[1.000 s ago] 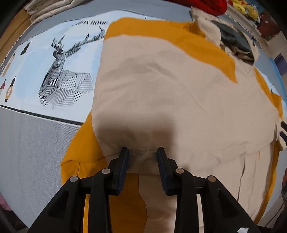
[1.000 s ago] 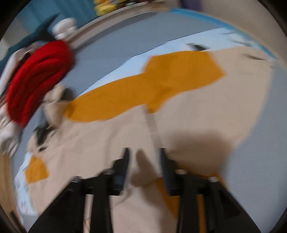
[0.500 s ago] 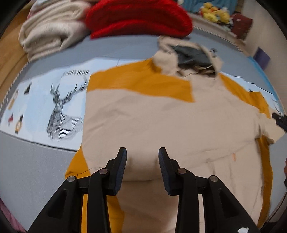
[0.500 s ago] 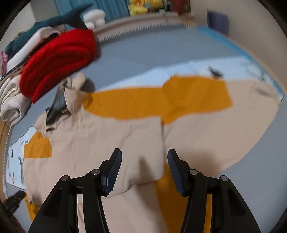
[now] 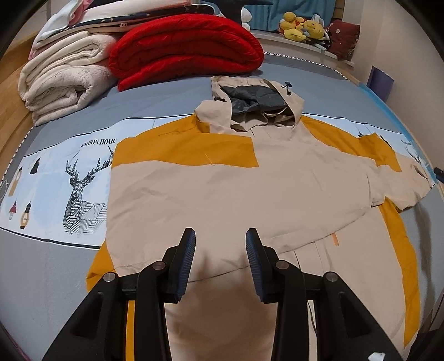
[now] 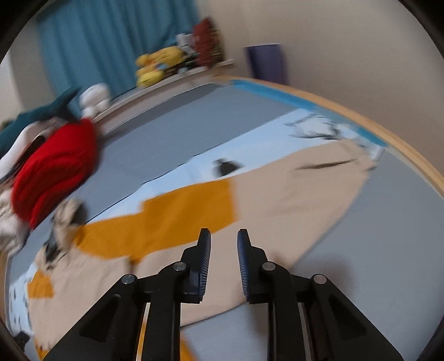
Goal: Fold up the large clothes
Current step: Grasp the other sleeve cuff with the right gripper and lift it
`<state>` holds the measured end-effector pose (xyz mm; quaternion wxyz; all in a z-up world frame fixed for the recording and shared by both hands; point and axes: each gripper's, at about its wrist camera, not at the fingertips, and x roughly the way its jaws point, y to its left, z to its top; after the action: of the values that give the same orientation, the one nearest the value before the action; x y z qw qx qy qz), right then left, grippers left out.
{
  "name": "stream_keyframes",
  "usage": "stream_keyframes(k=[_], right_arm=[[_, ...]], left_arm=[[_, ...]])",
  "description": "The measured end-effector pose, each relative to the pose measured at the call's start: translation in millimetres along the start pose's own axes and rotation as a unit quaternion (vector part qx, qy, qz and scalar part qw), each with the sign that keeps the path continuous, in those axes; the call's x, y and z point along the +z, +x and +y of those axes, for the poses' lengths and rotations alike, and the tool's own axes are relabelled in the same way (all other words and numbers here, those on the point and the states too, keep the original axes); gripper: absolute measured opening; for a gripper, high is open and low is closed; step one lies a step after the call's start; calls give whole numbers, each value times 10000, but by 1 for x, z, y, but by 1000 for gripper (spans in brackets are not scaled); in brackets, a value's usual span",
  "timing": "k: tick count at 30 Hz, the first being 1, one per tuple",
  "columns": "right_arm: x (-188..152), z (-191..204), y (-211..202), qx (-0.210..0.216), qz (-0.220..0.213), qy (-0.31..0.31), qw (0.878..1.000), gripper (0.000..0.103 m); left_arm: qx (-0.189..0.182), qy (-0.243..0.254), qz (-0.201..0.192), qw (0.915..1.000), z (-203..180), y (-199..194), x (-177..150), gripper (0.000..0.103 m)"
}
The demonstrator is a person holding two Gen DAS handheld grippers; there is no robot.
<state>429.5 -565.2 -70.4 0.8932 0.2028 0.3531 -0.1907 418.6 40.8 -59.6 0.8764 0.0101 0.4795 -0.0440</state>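
Two black handheld grippers hover over a bed [image 5: 50,277] covered in a grey sheet with a pale blue band printed with a geometric deer. Spread flat across that bed, front down or up I cannot tell, lies a large beige and mustard-yellow hooded jacket [image 5: 236,194], its grey-lined hood [image 5: 255,102] pointing toward the far end and one sleeve already laid across the body so its lower edge runs slantwise over the chest. That sleeve seems placed there as the first fold, narrowing the garment before it is doubled over. The other sleeve [image 6: 291,188] stretches out toward the bed's wooden edge, seemingly the next part to bring in. The left gripper [image 5: 220,261] points steeply down above the jacket's lower half, its blue-padded jaws parted a moderate way with nothing between them, raised clear of the cloth. The right gripper [image 6: 223,263] is angled down more shallowly over the outstretched sleeve near the armpit; its view is blurred, its jaws are closing to a narrow gap and no fabric is caught in them. Beyond the hood, out of the way, sit a folded red quilted blanket [image 5: 186,47] and a stack of cream fleece blankets [image 5: 61,80], with yellow plush toys [image 5: 302,26] on a ledge behind.
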Motion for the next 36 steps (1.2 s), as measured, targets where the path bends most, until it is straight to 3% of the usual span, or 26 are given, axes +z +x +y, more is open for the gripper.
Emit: stream_keyframes(k=[5, 10, 16, 18, 26, 33, 36], right_arm=[[19, -72, 24, -105, 134, 571, 9982, 22], [18, -126, 64, -518, 437, 946, 9932, 23], [7, -169, 107, -211, 784, 1782, 9806, 29], [1, -180, 119, -55, 863, 2131, 9732, 30], [6, -206, 135, 360, 505, 2871, 9559, 31], [18, -203, 138, 180, 283, 2918, 9559, 30], [21, -201, 140, 104, 201, 2909, 9565, 18]], left_arm=[[10, -46, 15, 10000, 3, 6, 4, 34], [-15, -49, 113, 9999, 3, 18, 5, 34], [-10, 51, 178, 9998, 0, 28, 6, 34], [-7, 46, 191, 9998, 0, 31, 6, 34], [-32, 40, 251, 9997, -1, 40, 8, 34], [-58, -44, 266, 9996, 4, 41, 9, 34], [-46, -52, 264, 9996, 7, 41, 9, 34]])
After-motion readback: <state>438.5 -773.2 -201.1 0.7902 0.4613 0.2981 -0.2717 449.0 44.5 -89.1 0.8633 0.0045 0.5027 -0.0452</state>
